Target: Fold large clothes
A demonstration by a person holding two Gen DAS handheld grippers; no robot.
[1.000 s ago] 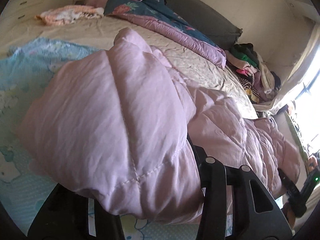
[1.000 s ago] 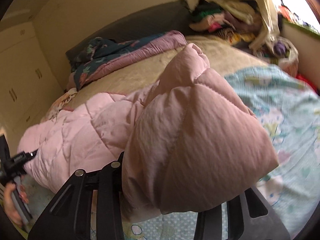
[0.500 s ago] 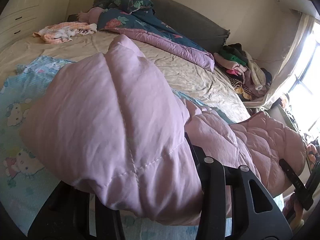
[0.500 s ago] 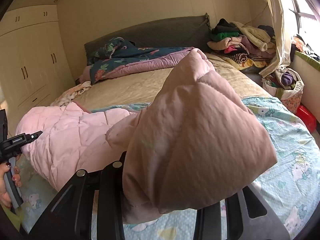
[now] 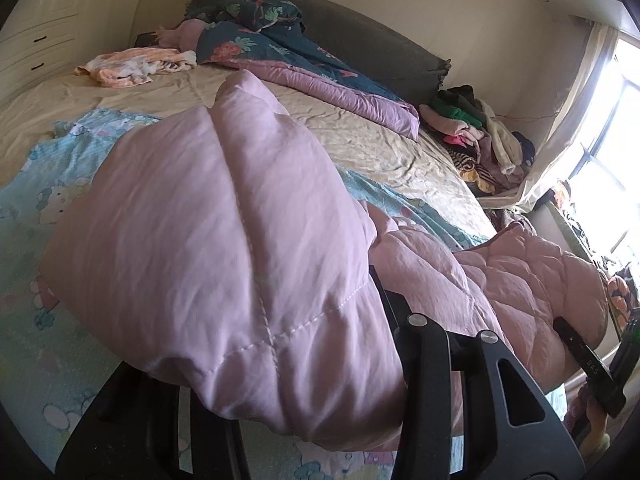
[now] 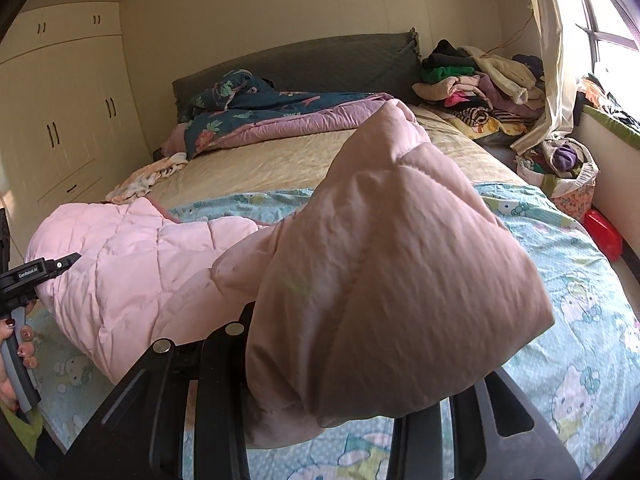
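A pink quilted padded garment hangs stretched between my two grippers above the bed. My left gripper is shut on one bunched corner, which covers the fingertips. The garment's other end runs right to the other gripper at the frame edge. In the right wrist view my right gripper is shut on the opposite bunched corner. The span of garment sags leftward to the left gripper, which a hand holds.
Below lies a light blue cartoon-print sheet on a beige bed. A dark floral duvet lies by the grey headboard. A clothes pile, a basket and a red box are by the window. A wardrobe stands at the left.
Both grippers have risen and drawn back from the bed with the garment. It has lifted off the sheet between them, and more of the room shows.
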